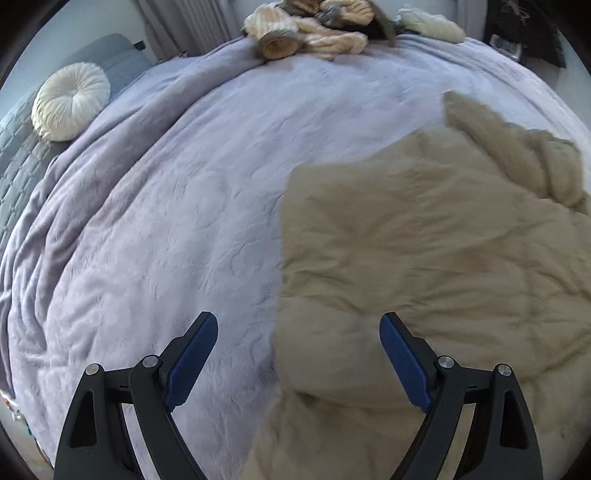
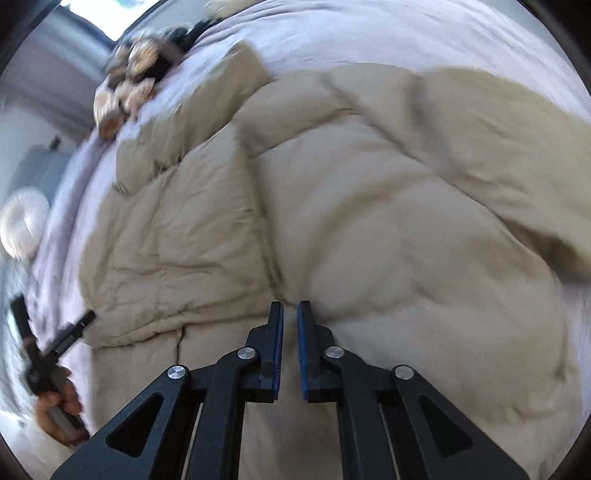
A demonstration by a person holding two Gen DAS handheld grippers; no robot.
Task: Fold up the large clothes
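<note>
A large beige padded jacket (image 1: pixel 424 258) lies spread on the lavender bedspread (image 1: pixel 166 221), with one sleeve (image 1: pixel 480 125) reaching toward the far side. My left gripper (image 1: pixel 299 321) hangs open above the jacket's left edge and holds nothing. In the right wrist view the jacket (image 2: pixel 332 203) fills most of the frame. There my right gripper (image 2: pixel 290 306) is nearly closed, and a raised fold of the jacket runs straight into the narrow slit between its pads. At the left edge of that view a hand (image 2: pixel 55 406) holds the left gripper (image 2: pixel 51 308), also open.
A pile of tan and cream clothes (image 1: pixel 310 29) sits at the bed's far edge. A round white cushion (image 1: pixel 70 107) rests on a grey quilted surface (image 1: pixel 22 158) at the left. The bedspread (image 2: pixel 369 33) continues beyond the jacket.
</note>
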